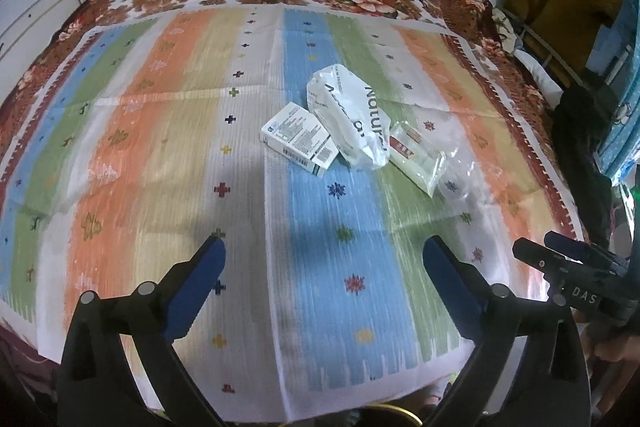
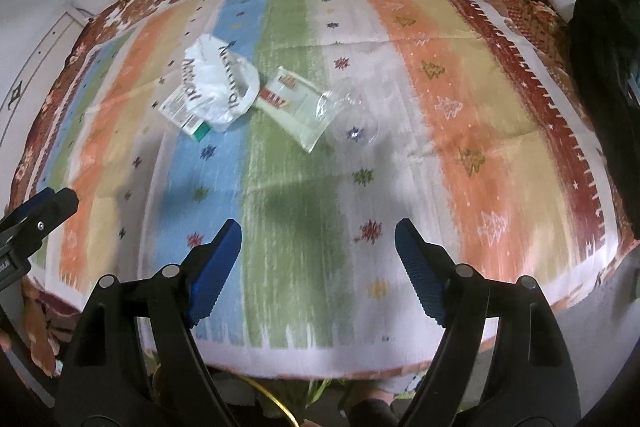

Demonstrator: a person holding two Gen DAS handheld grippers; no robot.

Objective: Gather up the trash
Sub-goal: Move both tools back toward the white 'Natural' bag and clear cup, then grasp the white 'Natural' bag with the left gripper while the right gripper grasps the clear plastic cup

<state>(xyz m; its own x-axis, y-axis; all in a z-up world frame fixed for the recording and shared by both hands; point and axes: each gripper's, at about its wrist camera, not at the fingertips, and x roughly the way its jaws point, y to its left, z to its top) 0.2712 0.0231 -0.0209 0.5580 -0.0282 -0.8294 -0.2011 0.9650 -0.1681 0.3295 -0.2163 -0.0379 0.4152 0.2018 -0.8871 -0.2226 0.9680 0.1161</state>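
both grippers, left gripper (image 1: 324,259) and right gripper (image 2: 318,247), hang with jaws wide and empty over the bed (image 1: 120,155). the small box (image 1: 298,143), white bag (image 1: 352,119) and clear packet (image 1: 418,159) lie touching mid-bed; a grab could snag the cloth or shove the thin plastic away.

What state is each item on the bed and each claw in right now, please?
Left claw: open, empty.
Right claw: open, empty.
White plastic bag: crumpled, overlapping the box.
Small carton box: lying flat, closed.
Clear packet: lying flat.
Striped mat: spread flat.
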